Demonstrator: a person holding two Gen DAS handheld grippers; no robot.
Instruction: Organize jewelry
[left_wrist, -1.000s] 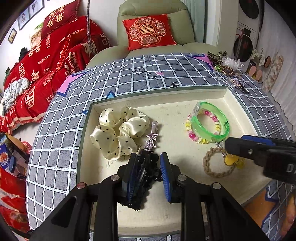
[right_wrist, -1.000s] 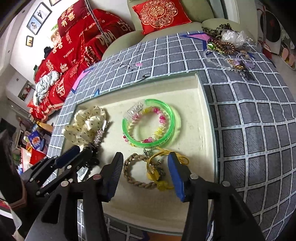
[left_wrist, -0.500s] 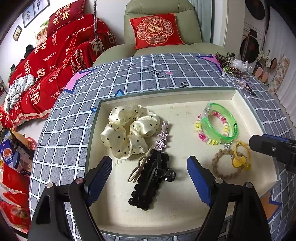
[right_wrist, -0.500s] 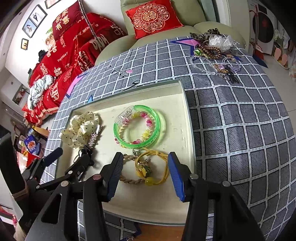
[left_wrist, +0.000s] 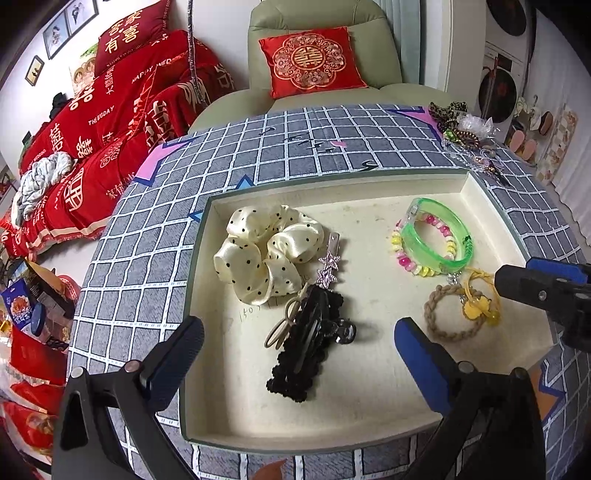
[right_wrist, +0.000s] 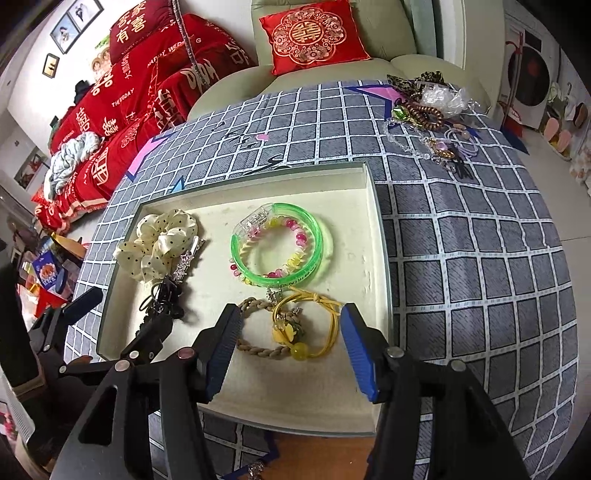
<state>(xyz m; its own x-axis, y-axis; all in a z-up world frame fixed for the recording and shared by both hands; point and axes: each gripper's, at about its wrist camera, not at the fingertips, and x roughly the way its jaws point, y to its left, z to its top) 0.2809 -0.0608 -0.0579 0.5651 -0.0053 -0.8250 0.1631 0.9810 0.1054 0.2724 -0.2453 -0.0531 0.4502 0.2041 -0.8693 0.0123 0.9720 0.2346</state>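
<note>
Black hair clip (left_wrist: 310, 343): being left lying in tray (left_wrist: 369, 417), long axis near-to-far, tilted slightly right.
L gripper (left_wrist: 299, 354): being held wide, empty.
R gripper (right_wrist: 290, 347): being held wide over yellow hair tie (right_wrist: 310, 328).

Cream satin scrunchie (left_wrist: 266, 248) has black polka dots; translucent plastic bangle (left_wrist: 436, 236) is neon green; tablecloth (right_wrist: 472, 236) is grey with a white grid.

Two wrist fisheyes looked forward, close above one tray (left_wrist: 476, 192).
The left view faced its left half, the right view its right half; both shared the tray's middle.
</note>
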